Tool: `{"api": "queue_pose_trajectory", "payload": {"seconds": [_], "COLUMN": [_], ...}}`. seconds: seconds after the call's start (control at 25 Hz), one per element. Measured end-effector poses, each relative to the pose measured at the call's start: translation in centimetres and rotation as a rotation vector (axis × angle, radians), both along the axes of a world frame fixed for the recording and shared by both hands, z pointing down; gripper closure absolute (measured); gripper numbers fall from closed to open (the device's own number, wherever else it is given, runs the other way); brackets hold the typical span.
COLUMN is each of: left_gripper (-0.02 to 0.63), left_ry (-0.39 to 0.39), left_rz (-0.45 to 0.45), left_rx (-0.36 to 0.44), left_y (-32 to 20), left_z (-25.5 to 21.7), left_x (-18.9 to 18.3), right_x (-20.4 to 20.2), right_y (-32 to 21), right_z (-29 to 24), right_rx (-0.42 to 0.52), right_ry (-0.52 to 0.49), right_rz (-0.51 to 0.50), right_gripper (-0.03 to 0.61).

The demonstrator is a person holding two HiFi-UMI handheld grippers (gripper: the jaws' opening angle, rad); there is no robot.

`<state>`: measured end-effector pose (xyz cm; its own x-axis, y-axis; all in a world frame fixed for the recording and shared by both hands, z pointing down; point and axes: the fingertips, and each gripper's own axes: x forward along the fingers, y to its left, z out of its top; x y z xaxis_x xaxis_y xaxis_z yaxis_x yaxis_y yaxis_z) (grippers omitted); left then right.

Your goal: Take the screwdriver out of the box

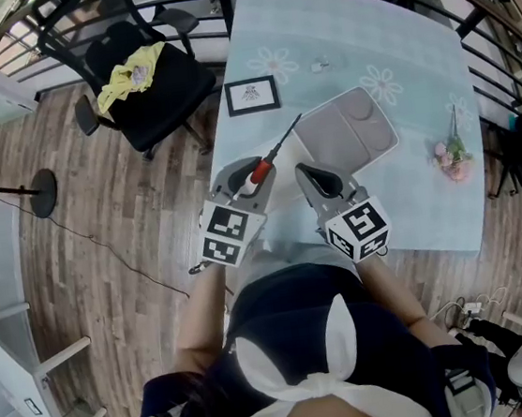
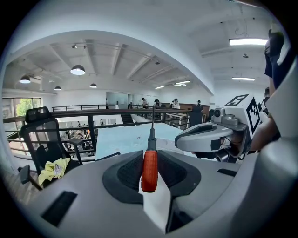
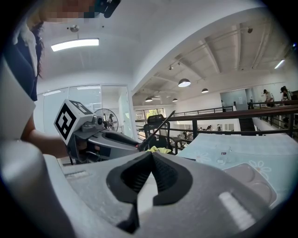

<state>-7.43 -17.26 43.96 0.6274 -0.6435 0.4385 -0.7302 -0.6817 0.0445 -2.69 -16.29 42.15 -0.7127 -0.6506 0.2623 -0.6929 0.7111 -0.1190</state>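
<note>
Clamping the screwdriver (image 2: 149, 169) by its red handle, I am holding it in the left gripper (image 1: 255, 175), jaws partway closed on the handle, over the desk's (image 1: 411, 203) near left edge, its shaft pointing toward the grey box's (image 1: 351, 130) left corner. The right gripper (image 3: 151, 155) is hovering at the box's near corner, its jaws meeting at the tips on nothing. The box is sitting mid-desk.
</note>
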Motion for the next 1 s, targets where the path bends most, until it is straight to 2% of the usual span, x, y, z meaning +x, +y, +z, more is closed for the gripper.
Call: {"api": "queue_pose_trajectory", "payload": {"seconds": [1.0], "left_gripper": [0.506], "left_ry": [0.011], "left_rz": [0.002], "left_rx": [-0.008], "left_y": [0.2], "left_z": [0.3], "left_x": [-0.3], "right_x": [-1.4], "right_y": [0.1], "right_z": [0.4], "right_rx": [-0.004], "right_ry": [0.04], "right_rz": [-0.028], "right_gripper": [0.581]}}
